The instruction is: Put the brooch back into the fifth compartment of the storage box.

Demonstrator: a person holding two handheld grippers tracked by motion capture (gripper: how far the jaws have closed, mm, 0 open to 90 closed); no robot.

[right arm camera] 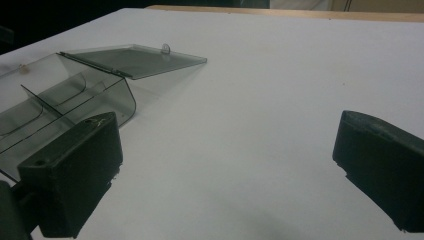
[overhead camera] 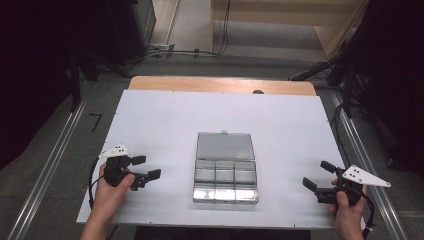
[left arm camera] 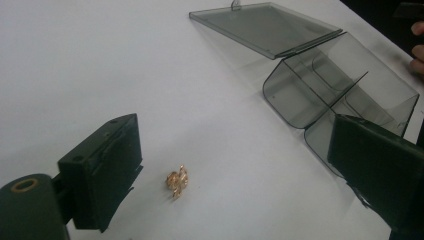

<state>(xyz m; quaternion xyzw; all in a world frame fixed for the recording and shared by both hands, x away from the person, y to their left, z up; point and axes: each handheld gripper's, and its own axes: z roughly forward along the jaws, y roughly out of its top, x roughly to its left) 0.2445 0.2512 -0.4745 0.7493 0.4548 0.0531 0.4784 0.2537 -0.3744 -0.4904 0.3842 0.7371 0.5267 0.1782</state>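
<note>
A smoky clear plastic compartment box (overhead camera: 225,181) sits near the front middle of the white table (overhead camera: 165,115), its lid (overhead camera: 225,146) folded open away from me. My left gripper (overhead camera: 146,167) is to the left of the box and open. In the left gripper view a tiny gold-coloured trinket (left arm camera: 177,181) lies on the table between the open jaws of that gripper (left arm camera: 240,135), touching neither, with the box (left arm camera: 340,85) beyond. My right gripper (overhead camera: 318,175) stands open to the right of the box, and in its own view that gripper (right arm camera: 230,130) has nothing between its jaws; the box (right arm camera: 60,105) shows at the left.
The box's compartments look empty. A wooden table edge (overhead camera: 220,84) runs along the far side. Metal rails (overhead camera: 50,165) and cables flank the table on the floor. White tabletop stretches behind the box and on both sides of it.
</note>
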